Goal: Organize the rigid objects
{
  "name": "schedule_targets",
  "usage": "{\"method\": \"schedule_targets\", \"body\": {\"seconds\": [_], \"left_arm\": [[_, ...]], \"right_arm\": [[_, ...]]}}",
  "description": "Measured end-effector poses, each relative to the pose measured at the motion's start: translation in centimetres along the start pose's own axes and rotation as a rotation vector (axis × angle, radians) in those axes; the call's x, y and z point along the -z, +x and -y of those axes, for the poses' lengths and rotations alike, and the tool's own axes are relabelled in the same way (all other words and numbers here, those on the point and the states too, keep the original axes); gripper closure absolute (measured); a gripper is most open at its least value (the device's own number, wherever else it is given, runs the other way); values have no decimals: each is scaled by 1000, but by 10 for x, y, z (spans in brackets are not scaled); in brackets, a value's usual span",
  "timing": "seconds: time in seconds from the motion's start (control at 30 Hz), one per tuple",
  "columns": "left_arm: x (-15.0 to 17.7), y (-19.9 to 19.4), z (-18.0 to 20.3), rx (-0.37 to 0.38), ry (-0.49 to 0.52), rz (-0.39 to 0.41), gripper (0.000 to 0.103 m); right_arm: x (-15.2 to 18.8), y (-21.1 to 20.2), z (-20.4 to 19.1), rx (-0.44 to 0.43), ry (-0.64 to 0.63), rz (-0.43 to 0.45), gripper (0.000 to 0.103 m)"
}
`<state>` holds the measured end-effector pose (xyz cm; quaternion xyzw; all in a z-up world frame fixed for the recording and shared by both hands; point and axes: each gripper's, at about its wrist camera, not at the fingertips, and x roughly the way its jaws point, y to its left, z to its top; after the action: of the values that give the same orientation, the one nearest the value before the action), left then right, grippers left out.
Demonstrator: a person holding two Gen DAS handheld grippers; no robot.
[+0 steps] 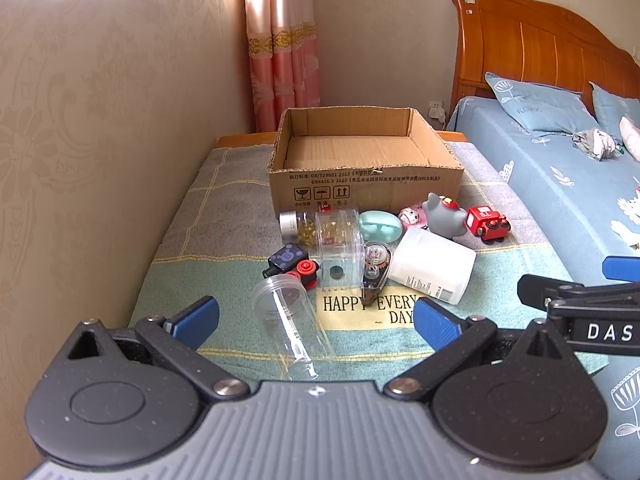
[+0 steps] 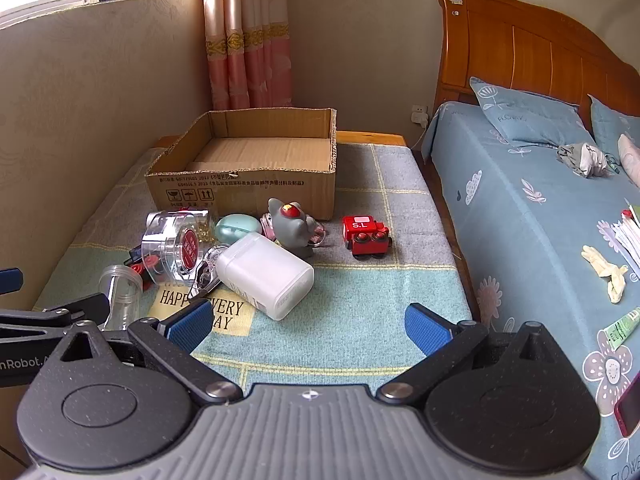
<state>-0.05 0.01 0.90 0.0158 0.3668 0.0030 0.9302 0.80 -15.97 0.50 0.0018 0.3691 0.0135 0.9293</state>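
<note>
Both pairs of jaws stand spread wide and hold nothing — the left gripper (image 1: 316,322) hovers over a clear plastic tube (image 1: 290,320) lying on its side, the right gripper (image 2: 308,326) over bare blanket (image 2: 360,300) near the front edge.

Part of the printed words on the blanket is covered by the clutter, and the small pink toy (image 1: 412,216) is mostly hidden behind the grey figure (image 1: 444,214). What sits at the bottom of the clear square jar (image 1: 340,248) is too small to make out.

From left to right in the left wrist view, the loose things lie in a tight cluster on the blanket in front of the cardboard box (image 1: 364,188): a dark and red toy vehicle (image 1: 292,266), a silver-capped bottle of yellow capsules (image 1: 300,226) on its side, the clear square jar, a black-tipped tape dispenser (image 1: 374,272), a mint egg-shaped case (image 1: 380,226), a white plastic bottle (image 1: 432,266) tipped over, the grey figure, and a red toy train (image 1: 486,224) a little apart on the right.

Nothing shows inside the open-topped box but its brown floor. Beside the blanket stands a bed with a blue sheet (image 2: 520,220).
</note>
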Motion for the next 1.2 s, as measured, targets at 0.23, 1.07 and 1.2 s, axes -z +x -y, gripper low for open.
{"method": "schedule_targets", "body": {"seconds": [0.23,1.07,1.2], "left_arm": [[0,0,0,0,1,3,1],[-1,-1,-1,17,10,11,1],[-1,0,0,16,31,19,1]], "right_arm": [[0,-1,0,2,-1,3,0],[-1,-1,-3,9,-18,19,0],[-2,0,-4,4,-24,23,0]]}}
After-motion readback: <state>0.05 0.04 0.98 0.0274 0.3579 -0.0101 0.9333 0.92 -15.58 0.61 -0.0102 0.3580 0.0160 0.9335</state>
